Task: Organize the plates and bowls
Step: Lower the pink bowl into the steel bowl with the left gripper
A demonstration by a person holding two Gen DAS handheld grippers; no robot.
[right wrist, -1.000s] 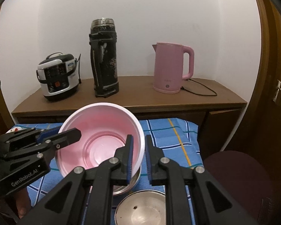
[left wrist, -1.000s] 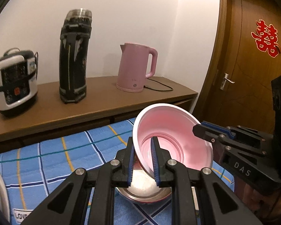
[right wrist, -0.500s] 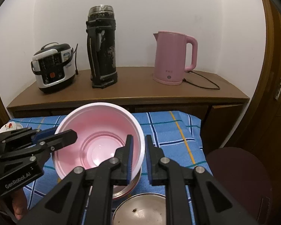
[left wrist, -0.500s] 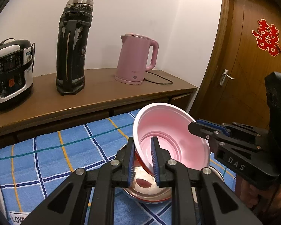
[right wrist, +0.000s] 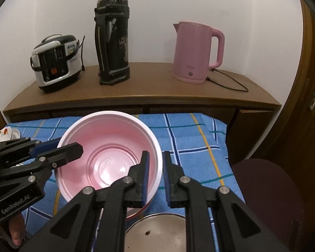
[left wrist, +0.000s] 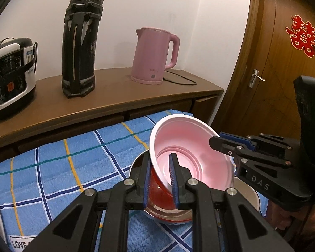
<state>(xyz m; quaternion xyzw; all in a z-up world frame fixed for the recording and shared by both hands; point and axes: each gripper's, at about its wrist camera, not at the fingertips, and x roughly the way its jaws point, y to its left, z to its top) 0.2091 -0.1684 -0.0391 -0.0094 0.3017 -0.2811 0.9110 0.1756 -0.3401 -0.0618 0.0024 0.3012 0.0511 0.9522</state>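
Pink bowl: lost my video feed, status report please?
Left gripper and right gripper both shut on pink bowl, opposite rims. Bowl tilted, partly inside steel bowl beneath. Second steel bowl close by; nothing blocking.

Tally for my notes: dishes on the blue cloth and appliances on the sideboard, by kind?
Pink bowl: 1
Steel bowls: 2
White floral dish: 1 (at the frame edge, partly hidden)
Rice cooker: 1
Black flask: 1
Pink kettle: 1
Total: 7

Pink kettle (right wrist: 196,52), black flask (right wrist: 113,40), rice cooker (right wrist: 55,62)
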